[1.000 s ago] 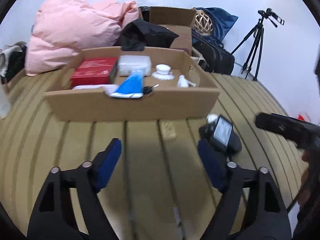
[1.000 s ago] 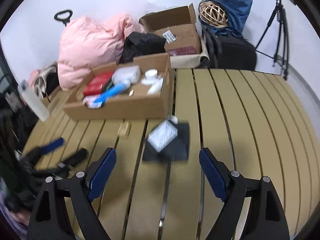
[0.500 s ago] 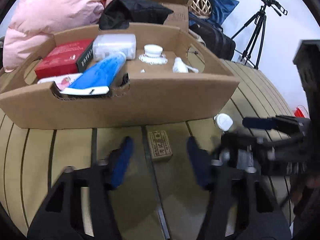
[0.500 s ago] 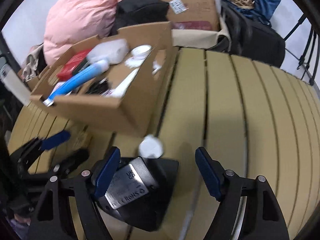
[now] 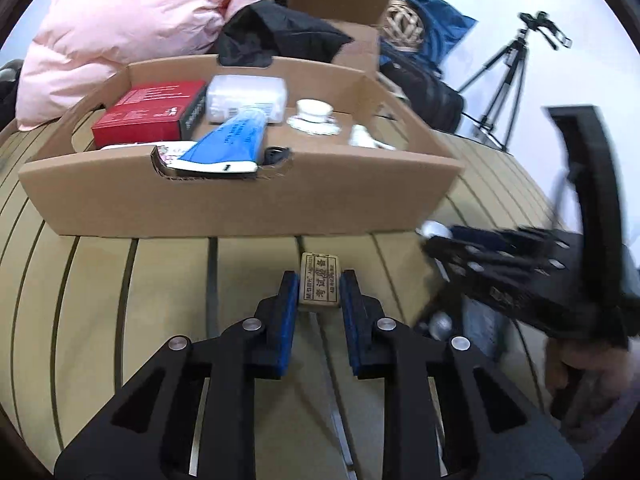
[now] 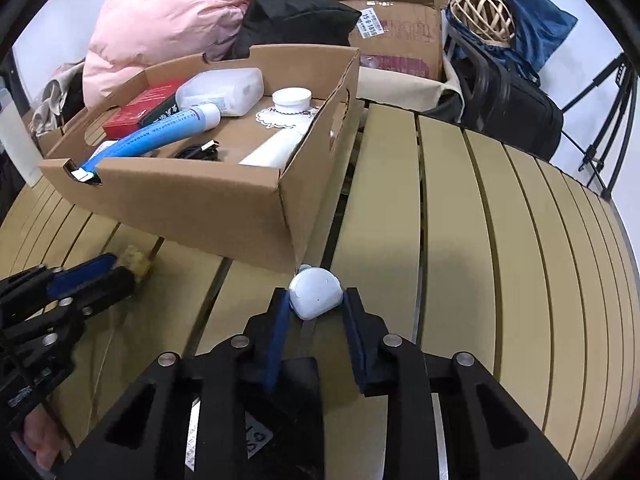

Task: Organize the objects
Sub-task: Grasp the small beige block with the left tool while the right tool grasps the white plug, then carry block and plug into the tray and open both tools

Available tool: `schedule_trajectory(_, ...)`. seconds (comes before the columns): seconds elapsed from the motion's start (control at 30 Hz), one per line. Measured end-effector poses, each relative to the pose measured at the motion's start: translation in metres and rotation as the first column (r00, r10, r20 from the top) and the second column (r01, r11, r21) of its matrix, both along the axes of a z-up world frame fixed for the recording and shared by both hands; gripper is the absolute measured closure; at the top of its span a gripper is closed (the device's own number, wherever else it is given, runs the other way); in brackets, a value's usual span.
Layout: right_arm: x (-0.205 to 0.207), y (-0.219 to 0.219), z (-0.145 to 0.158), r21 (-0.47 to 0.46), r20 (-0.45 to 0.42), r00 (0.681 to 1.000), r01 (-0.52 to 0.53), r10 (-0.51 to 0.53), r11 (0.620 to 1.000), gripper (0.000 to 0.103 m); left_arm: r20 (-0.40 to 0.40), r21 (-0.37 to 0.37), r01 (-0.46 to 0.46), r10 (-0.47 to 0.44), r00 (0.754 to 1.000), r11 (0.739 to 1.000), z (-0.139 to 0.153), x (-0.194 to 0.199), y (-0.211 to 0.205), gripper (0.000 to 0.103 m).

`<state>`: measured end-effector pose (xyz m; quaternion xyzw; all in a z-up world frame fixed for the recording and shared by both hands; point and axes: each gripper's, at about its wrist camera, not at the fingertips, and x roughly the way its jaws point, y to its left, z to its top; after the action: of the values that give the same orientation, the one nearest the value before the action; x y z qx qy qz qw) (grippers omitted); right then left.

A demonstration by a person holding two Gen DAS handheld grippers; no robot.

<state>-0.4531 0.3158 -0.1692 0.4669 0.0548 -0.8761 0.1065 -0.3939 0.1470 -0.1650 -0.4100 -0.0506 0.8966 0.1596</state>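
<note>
While both sets of fingers had just been closing, the left gripper [image 5: 319,285] pinched a small tan printed block [image 5: 319,282] lying on the slatted counter [image 5: 120,288], and the right gripper [image 6: 314,298] pinched a white rounded case [image 6: 315,293]. Just beyond sat the cardboard tray [image 6: 192,204], holding a blue tube [image 5: 230,141].

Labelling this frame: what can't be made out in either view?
- Black adapter: right view, mostly hidden under the right gripper.
- Right gripper's jaws: left view, motion-blurred.
- Eraser: right view, blurred, partly behind the left gripper.
- Eraser print: left view, too small.
</note>
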Motion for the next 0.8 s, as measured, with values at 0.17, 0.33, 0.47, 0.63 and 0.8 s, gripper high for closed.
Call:
schedule_trajectory(0.17, 0.012, 0.002, 0.014, -0.018, -0.007, 1.000, 0.016, -0.016, 1.000, 0.073, -0.009, 0.057, 0.003, -0.003, 1.000, 0.998, 0.035, 0.040, -0.023, 0.085)
schedule_trajectory(0.33, 0.072, -0.009, 0.062, -0.065, -0.081, 0.997, 0.004, -0.009, 0.998, 0.073, -0.031, 0.071, 0.003, -0.001, 1.000, 0.997, 0.070, 0.089, -0.051, 0.085)
schedule_trajectory(0.47, 0.131, -0.029, 0.083, -0.103, -0.081, 0.997, -0.004, -0.004, 0.995, 0.073, -0.038, 0.040, -0.010, 0.011, 0.999, 0.999, 0.082, 0.126, -0.067, 0.085)
schedule_trajectory(0.63, 0.180, -0.045, 0.097, -0.167, -0.089, 0.996, -0.025, 0.011, 0.986, 0.073, -0.030, 0.032, -0.042, 0.043, 0.999, 0.999, 0.091, 0.142, -0.080, 0.085)
schedule_trajectory(0.8, 0.184, -0.051, 0.100, -0.156, -0.088, 0.996, -0.032, 0.019, 0.987, 0.073, -0.023, 0.064, -0.065, 0.066, 0.998, 0.996, 0.096, 0.136, -0.087, 0.085)
